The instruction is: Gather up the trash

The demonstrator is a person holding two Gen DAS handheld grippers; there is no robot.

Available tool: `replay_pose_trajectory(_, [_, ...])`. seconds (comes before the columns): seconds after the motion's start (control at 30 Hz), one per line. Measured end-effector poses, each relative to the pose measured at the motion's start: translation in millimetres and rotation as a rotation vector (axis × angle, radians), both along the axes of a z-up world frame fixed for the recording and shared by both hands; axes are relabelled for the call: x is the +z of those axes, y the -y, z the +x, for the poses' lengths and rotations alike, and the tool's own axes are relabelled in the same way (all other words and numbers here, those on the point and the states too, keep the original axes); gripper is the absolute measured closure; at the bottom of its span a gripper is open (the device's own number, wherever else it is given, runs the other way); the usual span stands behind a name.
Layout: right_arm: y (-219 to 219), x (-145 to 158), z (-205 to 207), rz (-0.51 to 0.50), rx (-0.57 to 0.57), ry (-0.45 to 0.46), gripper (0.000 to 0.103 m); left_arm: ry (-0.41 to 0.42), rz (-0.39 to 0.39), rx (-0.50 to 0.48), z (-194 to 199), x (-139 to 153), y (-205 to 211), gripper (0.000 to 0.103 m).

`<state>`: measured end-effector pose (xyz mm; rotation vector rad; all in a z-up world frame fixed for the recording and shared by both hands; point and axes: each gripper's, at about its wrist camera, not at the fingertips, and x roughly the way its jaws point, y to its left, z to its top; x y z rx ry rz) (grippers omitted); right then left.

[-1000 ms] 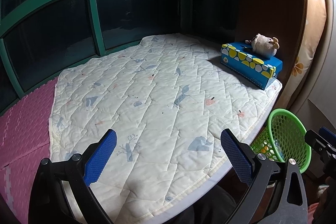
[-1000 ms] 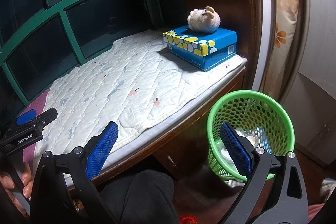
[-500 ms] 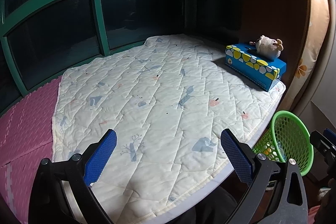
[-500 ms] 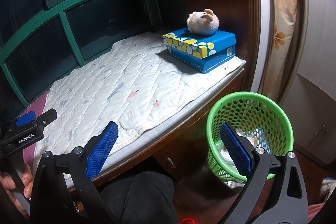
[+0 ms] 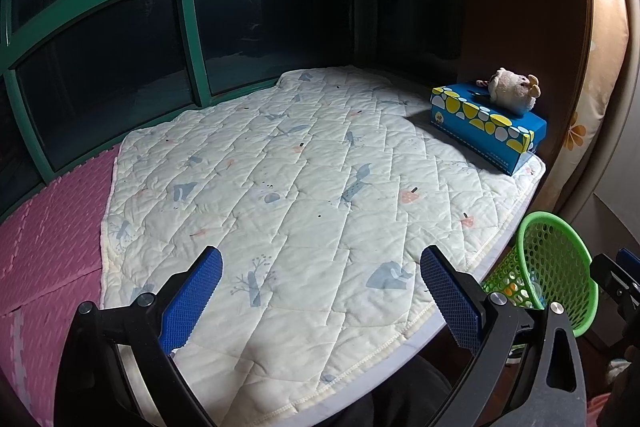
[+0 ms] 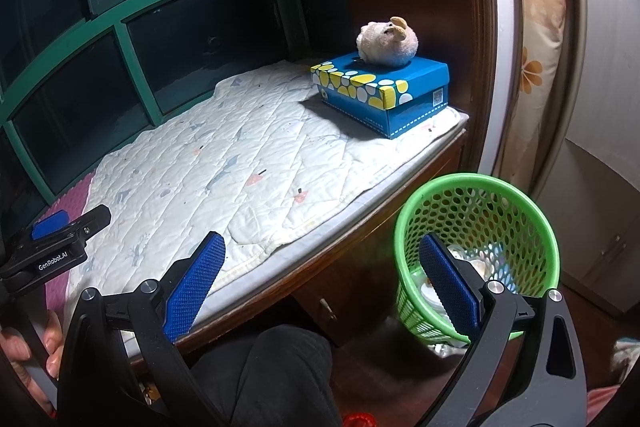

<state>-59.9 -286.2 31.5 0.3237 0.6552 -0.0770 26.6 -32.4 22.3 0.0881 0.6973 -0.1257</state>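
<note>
Both tongs are spread wide and hold nothing. The green basket (image 6: 476,255), trash already inside, stands on the floor just beyond the right tongs (image 6: 320,283); the left tongs (image 5: 320,295) hover over the quilt (image 5: 304,187).

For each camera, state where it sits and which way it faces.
Left wrist: on the left gripper, looking over the quilted mat towards the dark windows; its open blue fingers show.
Right wrist: on the right gripper, facing the window seat's right end and the green basket; a dark trouser leg and the left gripper show.
Shared: the mat, the blue box with the plush toy, and the basket.
</note>
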Motion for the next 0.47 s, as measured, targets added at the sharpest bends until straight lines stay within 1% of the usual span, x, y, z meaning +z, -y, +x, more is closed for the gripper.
replay_pose_trajectory(0.47, [-2.2,-0.9,1.1,-0.001,0.005,-0.004,0.006,-0.013,0.000,0.011,-1.0,-2.9,0.2,0.007])
